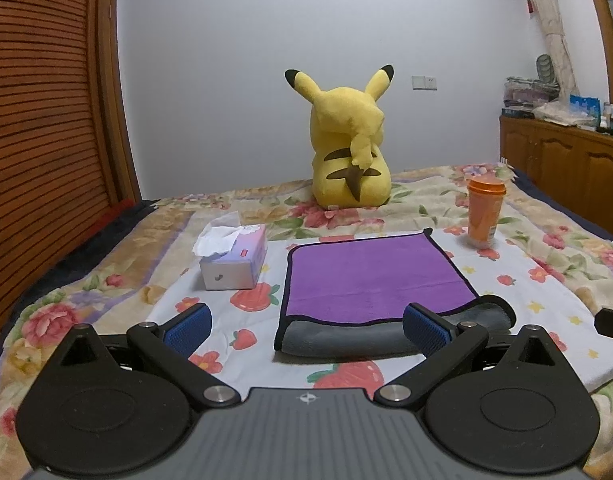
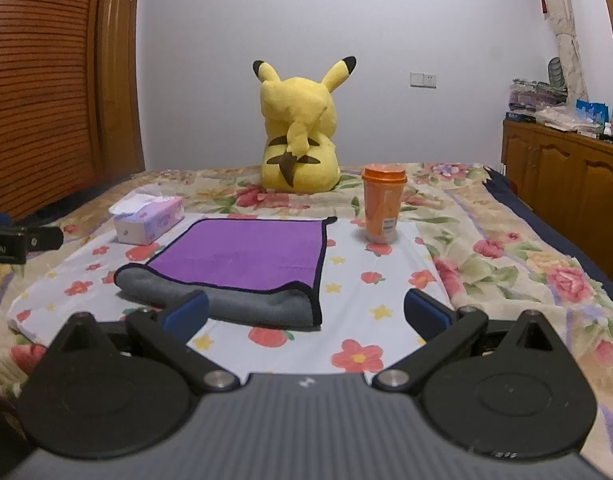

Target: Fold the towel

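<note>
- Floral bedspread; folded purple-and-grey towel lies flat.
- White tissue box left, orange lidded cup right, yellow plush toy behind.
- Left gripper, right gripper: fingers spread, holding nothing.

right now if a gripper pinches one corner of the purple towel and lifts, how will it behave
The purple towel will probably drape and sag: its near edge already curls limply, showing the grey underside. It looks thick and plush, so likely grippy, not slippery. The folded layers may slide apart, since nothing pins them.

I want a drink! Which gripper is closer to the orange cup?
Right. The right gripper sits just right of the towel, cup nearly ahead; the left gripper faces the towel, cup far right.
</note>
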Available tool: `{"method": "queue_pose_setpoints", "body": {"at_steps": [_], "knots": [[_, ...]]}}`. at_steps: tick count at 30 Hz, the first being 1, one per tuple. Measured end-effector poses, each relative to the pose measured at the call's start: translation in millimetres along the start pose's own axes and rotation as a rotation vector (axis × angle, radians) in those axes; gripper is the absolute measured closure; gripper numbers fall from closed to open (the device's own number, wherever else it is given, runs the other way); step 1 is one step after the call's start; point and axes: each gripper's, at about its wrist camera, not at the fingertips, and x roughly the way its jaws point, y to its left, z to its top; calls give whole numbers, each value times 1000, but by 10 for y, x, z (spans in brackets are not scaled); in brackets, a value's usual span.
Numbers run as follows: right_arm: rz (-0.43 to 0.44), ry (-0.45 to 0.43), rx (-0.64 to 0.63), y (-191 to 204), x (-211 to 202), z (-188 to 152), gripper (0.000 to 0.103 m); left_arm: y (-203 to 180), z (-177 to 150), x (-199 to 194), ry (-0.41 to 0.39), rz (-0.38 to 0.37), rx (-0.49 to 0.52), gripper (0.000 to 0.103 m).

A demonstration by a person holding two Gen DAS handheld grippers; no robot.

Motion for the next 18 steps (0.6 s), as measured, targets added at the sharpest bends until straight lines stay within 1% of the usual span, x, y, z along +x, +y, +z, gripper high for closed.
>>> {"method": "queue_pose_setpoints", "body": {"at_steps": [10,18], "knots": [[0,39,-21,36,234,53,0,116,39,281,22,-9,-19,0],[8,68,-35,58,430,78,0,215,94,553,31,-19,-16,0]]}}
